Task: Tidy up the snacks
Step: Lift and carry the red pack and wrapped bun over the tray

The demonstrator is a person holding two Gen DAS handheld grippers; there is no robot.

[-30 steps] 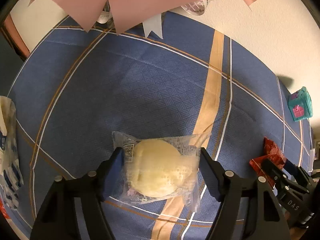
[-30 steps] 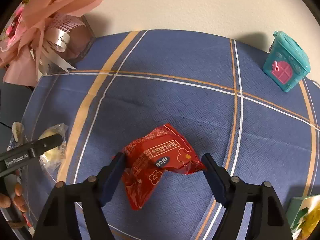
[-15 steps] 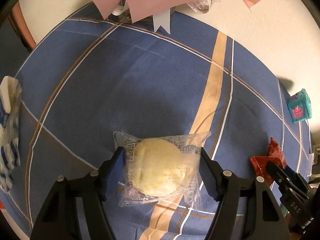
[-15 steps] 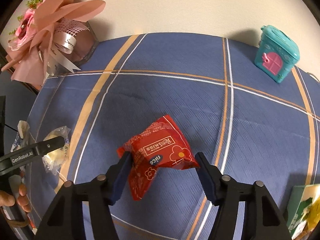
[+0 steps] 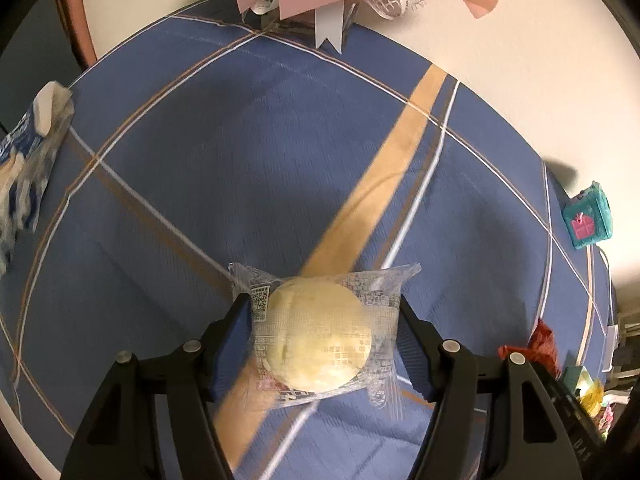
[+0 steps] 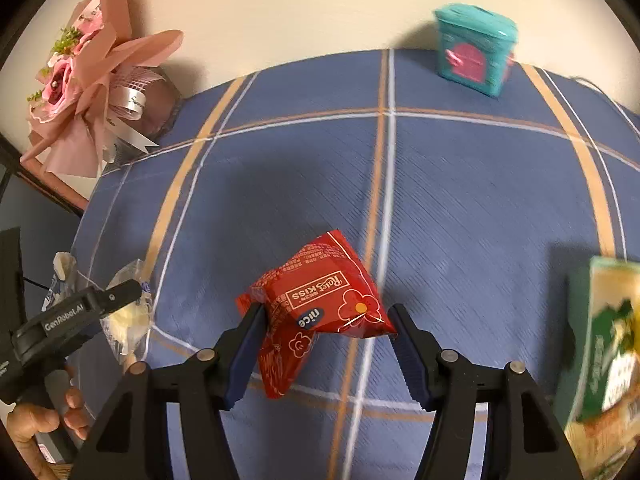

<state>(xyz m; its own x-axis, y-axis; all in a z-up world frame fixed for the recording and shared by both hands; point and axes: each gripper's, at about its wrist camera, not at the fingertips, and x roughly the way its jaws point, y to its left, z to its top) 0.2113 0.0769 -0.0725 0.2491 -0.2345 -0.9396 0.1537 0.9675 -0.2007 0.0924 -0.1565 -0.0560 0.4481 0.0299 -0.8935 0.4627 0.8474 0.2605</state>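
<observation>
A pale round bun in a clear wrapper [image 5: 316,336] hangs above the blue checked tablecloth [image 5: 224,168]. My left gripper [image 5: 320,312] grips it, with both pads pressed on the wrapper's sides and the jaws still closing. A red snack packet [image 6: 320,296] with white print is held off the cloth in my right gripper [image 6: 326,314], shut on its crumpled ends. In the right wrist view the left gripper [image 6: 80,312] and its bun [image 6: 128,316] show at the far left. The red packet [image 5: 540,340] shows at the left wrist view's right edge.
A teal toy house [image 6: 474,48] stands at the back near the wall. A pink bouquet [image 6: 88,92] leans at the back left corner. A green snack box [image 6: 604,344] sits close on the right. A blue-and-white packet [image 5: 24,168] lies at the table's left edge. A hand [image 6: 44,416] holds the left gripper.
Both grippers have slid across the table with their packets. The right jaws have narrowed on the red packet, and the green box has come closer on the right. Both views have rolled a little.
</observation>
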